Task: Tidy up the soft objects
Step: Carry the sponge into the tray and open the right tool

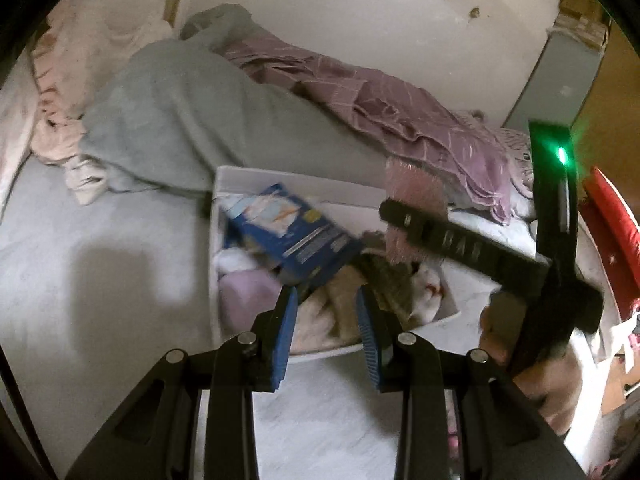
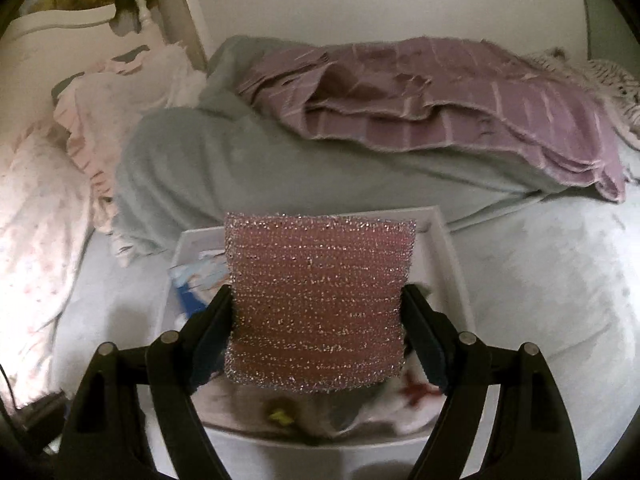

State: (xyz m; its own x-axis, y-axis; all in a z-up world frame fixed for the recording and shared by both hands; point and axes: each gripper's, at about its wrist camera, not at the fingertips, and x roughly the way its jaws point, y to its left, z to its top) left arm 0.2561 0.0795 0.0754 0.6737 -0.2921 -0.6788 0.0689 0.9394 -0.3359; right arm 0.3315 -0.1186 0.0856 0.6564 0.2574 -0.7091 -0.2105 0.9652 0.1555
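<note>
- Pink sponge (image 2: 318, 304) with shiny silver dots all over, in rows.
- White bin (image 2: 448, 240).
- Blue packet (image 1: 292, 232) with white and light blue parts.
- Grey-green blanket (image 2: 208, 168), plain.
- Purple cloth (image 2: 460, 120) with thin pale stripes.
- Pale pink frilly cloth (image 2: 104, 120).
- White pillow (image 2: 36, 208) with tiny pink flowers.
- Light blue-grey sheet (image 1: 100, 260).
- Black left gripper (image 1: 326, 334) with blue pads (image 1: 286, 340).
- Black right gripper (image 2: 318, 320).
- Small green light (image 1: 562, 156).
- Red thing (image 1: 608, 216) at the edge.

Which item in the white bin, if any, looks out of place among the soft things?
The blue cardboard box does: it lies tilted atop the soft cloths in the white plastic bin, stiff and printed among fabrics. The pink glittery mesh sponge suits the sorting.
</note>
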